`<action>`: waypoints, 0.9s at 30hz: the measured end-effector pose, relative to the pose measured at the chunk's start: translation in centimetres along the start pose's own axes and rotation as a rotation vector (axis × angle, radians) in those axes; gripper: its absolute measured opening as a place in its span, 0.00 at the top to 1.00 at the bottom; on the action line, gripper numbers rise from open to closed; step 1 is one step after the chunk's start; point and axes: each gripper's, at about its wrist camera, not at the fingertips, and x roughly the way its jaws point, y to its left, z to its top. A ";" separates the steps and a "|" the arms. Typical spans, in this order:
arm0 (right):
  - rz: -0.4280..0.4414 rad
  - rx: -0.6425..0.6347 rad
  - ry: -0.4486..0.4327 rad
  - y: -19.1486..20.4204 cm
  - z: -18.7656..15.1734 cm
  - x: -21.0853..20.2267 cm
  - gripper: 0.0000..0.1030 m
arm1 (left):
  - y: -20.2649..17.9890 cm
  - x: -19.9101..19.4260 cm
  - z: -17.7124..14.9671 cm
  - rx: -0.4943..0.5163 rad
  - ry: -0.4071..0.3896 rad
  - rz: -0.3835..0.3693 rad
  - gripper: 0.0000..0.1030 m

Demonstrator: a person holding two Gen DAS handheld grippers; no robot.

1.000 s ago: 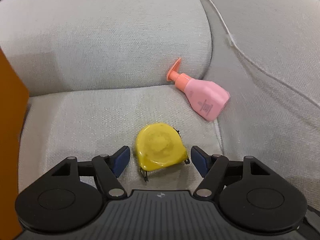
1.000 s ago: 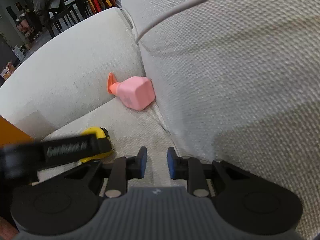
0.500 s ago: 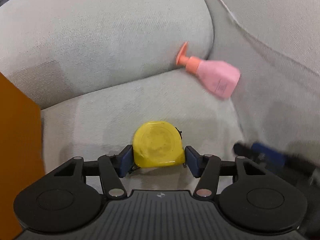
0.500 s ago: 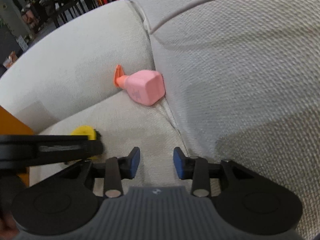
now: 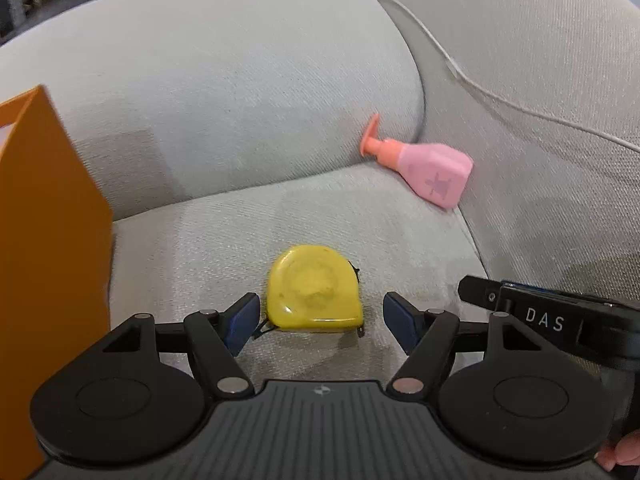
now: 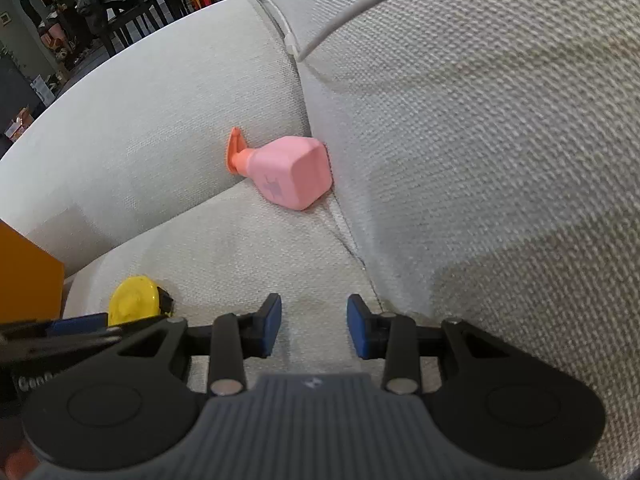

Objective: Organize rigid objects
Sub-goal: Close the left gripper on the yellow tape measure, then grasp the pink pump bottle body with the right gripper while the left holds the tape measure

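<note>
A yellow tape measure (image 5: 314,294) lies flat on the grey sofa seat (image 5: 224,240). It sits between the blue pads of my left gripper (image 5: 320,324), whose jaws are opening and stand apart from its sides. The tape measure also shows low on the left in the right wrist view (image 6: 134,300). A pink pump bottle (image 5: 432,168) lies on its side in the seat's back corner, also seen in the right wrist view (image 6: 288,172). My right gripper (image 6: 314,328) hangs open over bare seat fabric with nothing between its pads, just right of the left gripper.
An orange box (image 5: 44,240) stands upright at the left of the seat, close to the left gripper. A white cable (image 5: 520,108) runs over the sofa's right cushion. Back cushions rise behind and to the right. Dark chairs (image 6: 132,4) stand beyond the sofa.
The left jaws closed in on the tape measure half a second ago and have since spread wide, leaving it on the seat. The right jaws have widened. The orange box shows more.
</note>
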 end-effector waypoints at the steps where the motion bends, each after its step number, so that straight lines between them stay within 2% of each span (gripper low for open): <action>1: 0.001 -0.002 0.004 0.0 0.0 0.1 0.64 | 0.0 0.0 -0.2 -0.005 -0.015 0.000 0.20; 3: 0.004 -0.002 0.010 0.0 0.1 0.3 0.64 | -0.3 0.3 -0.3 0.006 -0.025 0.009 0.20; 6: 0.007 0.003 0.012 -0.1 0.2 0.4 0.64 | -1.2 1.0 -0.4 0.084 -0.025 0.048 0.23; 8: 0.016 0.004 0.009 -0.2 0.2 0.5 0.64 | -1.7 1.4 -0.6 0.139 -0.029 0.080 0.35; 9: 0.021 0.002 0.006 -0.2 0.2 0.5 0.64 | -1.8 1.4 -0.6 0.155 -0.033 0.080 0.37; 14: 0.045 -0.033 -0.018 0.4 0.3 0.4 0.64 | -1.2 1.2 -0.2 0.123 -0.029 0.061 0.39; 16: 0.023 -0.063 -0.007 0.9 0.6 0.8 0.62 | -1.0 1.0 0.4 0.106 -0.030 0.057 0.40; 19: 0.016 -0.159 0.000 2.1 1.5 1.3 0.58 | -0.4 0.7 1.3 0.063 -0.032 0.053 0.40; 20: 0.003 -0.205 -0.014 2.6 1.8 1.2 0.57 | -0.2 0.5 1.7 0.055 -0.034 0.056 0.40; 22: -0.028 -0.301 -0.064 3.6 2.8 1.0 0.46 | 0.1 0.3 2.3 0.051 -0.038 0.071 0.40; 27: -0.098 -0.544 -0.124 6.1 6.3 1.7 0.36 | 0.9 0.5 3.6 0.017 -0.023 0.078 0.40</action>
